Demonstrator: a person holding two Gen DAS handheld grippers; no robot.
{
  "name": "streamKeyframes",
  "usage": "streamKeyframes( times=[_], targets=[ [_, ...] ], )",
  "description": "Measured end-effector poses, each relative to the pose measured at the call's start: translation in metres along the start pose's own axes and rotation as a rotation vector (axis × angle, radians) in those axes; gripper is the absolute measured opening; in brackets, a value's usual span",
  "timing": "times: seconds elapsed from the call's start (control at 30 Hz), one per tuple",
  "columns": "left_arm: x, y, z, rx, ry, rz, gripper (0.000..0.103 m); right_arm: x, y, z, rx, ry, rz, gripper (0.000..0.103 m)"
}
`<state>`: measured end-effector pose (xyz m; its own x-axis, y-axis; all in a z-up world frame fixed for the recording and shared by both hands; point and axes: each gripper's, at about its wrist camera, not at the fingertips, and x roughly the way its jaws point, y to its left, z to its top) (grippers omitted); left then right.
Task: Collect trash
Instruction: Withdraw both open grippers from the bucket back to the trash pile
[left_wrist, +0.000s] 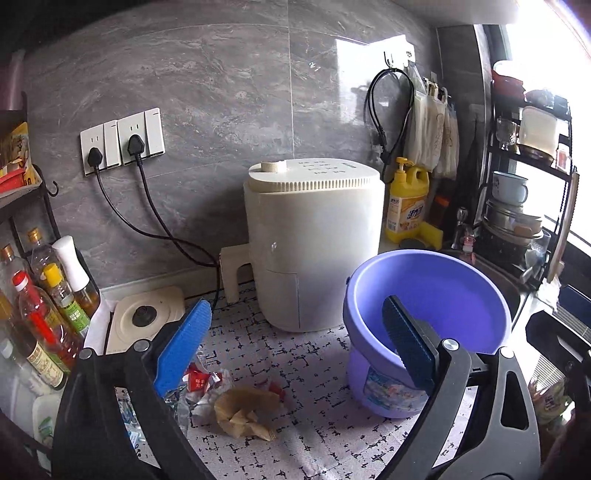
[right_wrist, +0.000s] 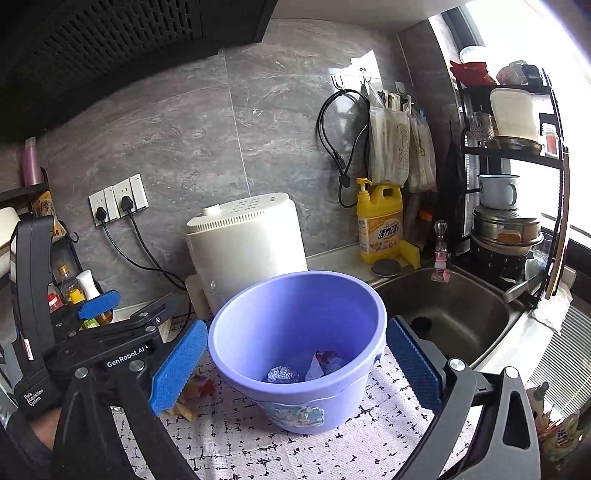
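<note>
Left gripper (left_wrist: 295, 350) released, nothing between jaws. Trash pile (left_wrist: 236, 402) on desk (left_wrist: 314, 435) at its 7 o'clock, close below left pad; nearer this hand. Bucket (left_wrist: 436, 295) at 3 o'clock. Right gripper (right_wrist: 295, 369) released, straddling bucket without touching it.

A cream air fryer (left_wrist: 314, 243) stood at the far side of the worktop (left_wrist: 295, 369) (on a patterned mat), its cord running to the wall sockets (left_wrist: 122, 142). Right of it sat a yellow detergent bottle (right_wrist: 379, 223), then a steel sink (right_wrist: 454, 317). Oil bottles (left_wrist: 44, 317) crowded the left edge.
</note>
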<state>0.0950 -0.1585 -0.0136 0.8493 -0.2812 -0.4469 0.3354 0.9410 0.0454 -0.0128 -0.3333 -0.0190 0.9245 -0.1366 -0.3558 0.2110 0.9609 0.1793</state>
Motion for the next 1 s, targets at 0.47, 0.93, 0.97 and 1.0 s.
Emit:
streamKeyframes(
  times=[0.47,0.93,0.97,1.0],
  targets=[
    [-0.036,0.084,-0.035,-0.107,0.037,0.231,0.096,0.009,0.057,-0.016,-0.078,0.044,0.149,0.095],
    [-0.056,0.13,-0.094,-0.215,0.131,0.386,0.096,0.026,0.101,-0.052,-0.169,0.141,0.278,0.095],
    [-0.056,0.131,-0.1,-0.222,0.14,0.394,0.096,0.029,0.103,-0.056,-0.177,0.152,0.284,0.095],
    [-0.056,0.133,-0.106,-0.228,0.149,0.402,0.096,0.031,0.105,-0.06,-0.184,0.164,0.291,0.095]
  ],
)
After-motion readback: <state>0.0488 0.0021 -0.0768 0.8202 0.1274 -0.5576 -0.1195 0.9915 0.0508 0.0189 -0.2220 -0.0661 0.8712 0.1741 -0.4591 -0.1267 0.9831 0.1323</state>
